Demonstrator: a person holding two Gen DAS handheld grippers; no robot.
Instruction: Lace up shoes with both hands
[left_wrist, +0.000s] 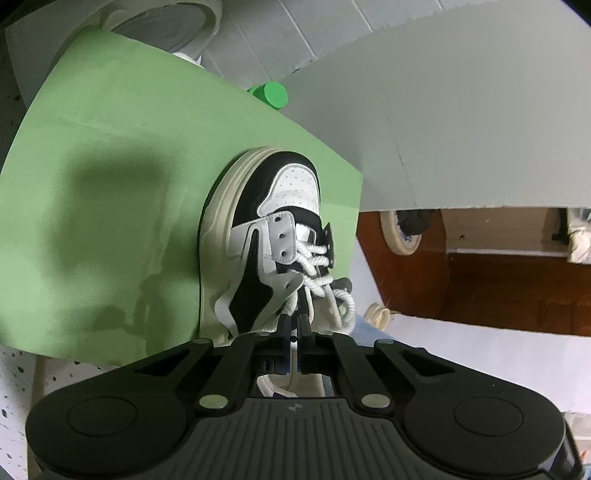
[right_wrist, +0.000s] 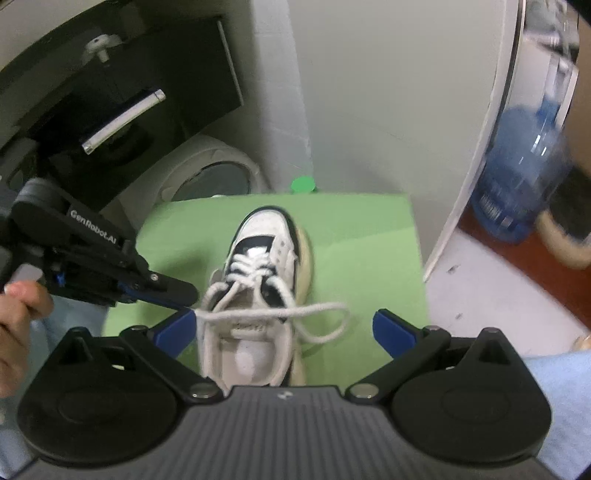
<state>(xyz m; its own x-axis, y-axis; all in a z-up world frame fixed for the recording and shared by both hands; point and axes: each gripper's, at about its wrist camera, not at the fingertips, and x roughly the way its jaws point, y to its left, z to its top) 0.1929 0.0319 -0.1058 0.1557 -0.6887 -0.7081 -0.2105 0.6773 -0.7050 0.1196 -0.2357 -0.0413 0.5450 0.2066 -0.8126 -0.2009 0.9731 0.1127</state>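
One shoe (right_wrist: 258, 280) here, a white and black sneaker with a chunky cream sole, sitting on a green mat (right_wrist: 354, 236) with its toe pointing away from the person. It's got one white lace (right_wrist: 266, 312) that I can follow: criss-crossed through the upper eyelets, with one strand stretched sideways right across the shoe's opening and a loose loop flopping off the right side onto the mat. Two grippers in play. The left gripper (left_wrist: 294, 325) has its fingers pressed together, and from its own camera a white strand of the lace runs right between the tips, so it's pinching the lace just beside the shoe's collar; in the right wrist view that same gripper comes in from the left with its tip right at the end of the stretched strand. The right gripper (right_wrist: 284, 328) is spread wide, its two blue pads (right_wrist: 177, 328) well apart on either side of the shoe's heel end, nothing between them being squeezed. One hand (right_wrist: 18, 314) shows at the left edge, wrapped round the left gripper's handle, and there's blue denim on both lower edges. Further out: one green cylinder (right_wrist: 303, 184) just past the mat's far edge, one round white appliance with a grey window behind that, and one big blue water jug (right_wrist: 517, 177) off to the right on a reddish-brown floor.
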